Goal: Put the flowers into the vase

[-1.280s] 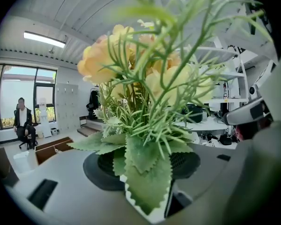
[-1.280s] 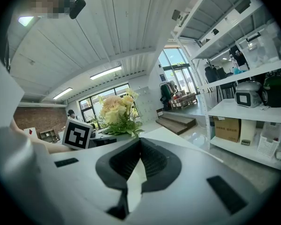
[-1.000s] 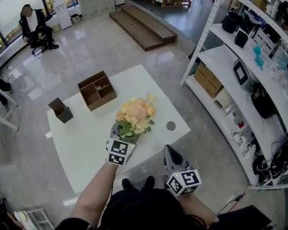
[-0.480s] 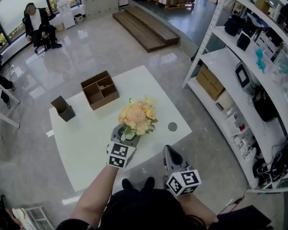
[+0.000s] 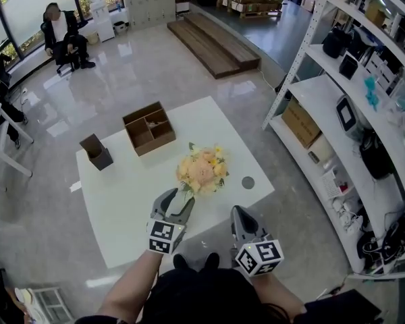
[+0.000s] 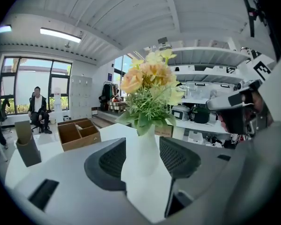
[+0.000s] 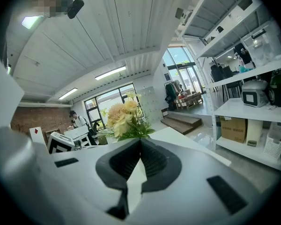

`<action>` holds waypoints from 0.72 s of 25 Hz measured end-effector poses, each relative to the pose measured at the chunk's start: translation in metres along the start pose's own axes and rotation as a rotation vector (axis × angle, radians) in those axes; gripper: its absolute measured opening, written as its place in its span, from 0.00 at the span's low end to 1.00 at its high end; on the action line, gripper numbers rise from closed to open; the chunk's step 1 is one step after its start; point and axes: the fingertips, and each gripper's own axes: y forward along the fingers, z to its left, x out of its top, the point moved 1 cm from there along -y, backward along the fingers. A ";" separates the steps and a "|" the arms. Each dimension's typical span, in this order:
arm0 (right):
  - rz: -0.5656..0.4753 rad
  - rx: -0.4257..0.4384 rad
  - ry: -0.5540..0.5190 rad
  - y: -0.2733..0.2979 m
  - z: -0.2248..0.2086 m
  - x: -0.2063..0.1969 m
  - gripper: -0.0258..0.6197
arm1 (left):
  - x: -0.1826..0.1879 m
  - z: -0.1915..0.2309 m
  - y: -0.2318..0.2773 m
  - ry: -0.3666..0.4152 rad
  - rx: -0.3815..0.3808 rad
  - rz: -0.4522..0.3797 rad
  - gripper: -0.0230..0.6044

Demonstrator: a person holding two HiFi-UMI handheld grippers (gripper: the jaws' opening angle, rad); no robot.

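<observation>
A bunch of yellow and peach flowers (image 5: 202, 170) stands in a white vase (image 6: 143, 149) on the white table (image 5: 121, 201), near its front edge. My left gripper (image 5: 178, 198) is open just behind the vase. In the left gripper view the vase rises between the two dark pads (image 6: 110, 161), with a gap on each side. My right gripper (image 5: 238, 213) is shut and holds nothing. It hovers off the table's front edge, to the right of the left one. In the right gripper view the flowers (image 7: 119, 118) show beyond its closed jaws.
A brown divided wooden box (image 5: 149, 127) and a small dark holder (image 5: 96, 152) sit at the table's far side. A grey disc (image 5: 248, 182) lies right of the flowers. White shelving (image 5: 337, 113) runs along the right. A person (image 5: 64, 32) sits far off.
The left gripper has drawn back toward me from the vase, which now stands free on the table. The right gripper has barely moved.
</observation>
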 end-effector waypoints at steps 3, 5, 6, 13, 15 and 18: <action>-0.002 0.016 -0.002 0.004 0.005 0.001 0.04 | 0.007 0.000 -0.015 -0.019 0.012 -0.029 0.39; -0.008 0.030 -0.010 0.007 0.010 0.004 0.04 | 0.018 0.001 -0.030 -0.023 0.031 -0.064 0.32; -0.012 0.035 -0.015 0.008 0.012 0.006 0.04 | 0.024 0.003 -0.040 -0.026 0.048 -0.084 0.29; -0.019 0.063 -0.031 0.018 0.025 0.009 0.04 | 0.057 0.017 -0.083 -0.086 0.152 -0.207 0.10; -0.024 0.070 -0.040 0.019 0.030 0.011 0.04 | 0.065 0.018 -0.090 -0.096 0.164 -0.234 0.05; -0.030 0.074 -0.049 0.020 0.034 0.015 0.04 | 0.072 0.021 -0.096 -0.128 0.163 -0.252 0.05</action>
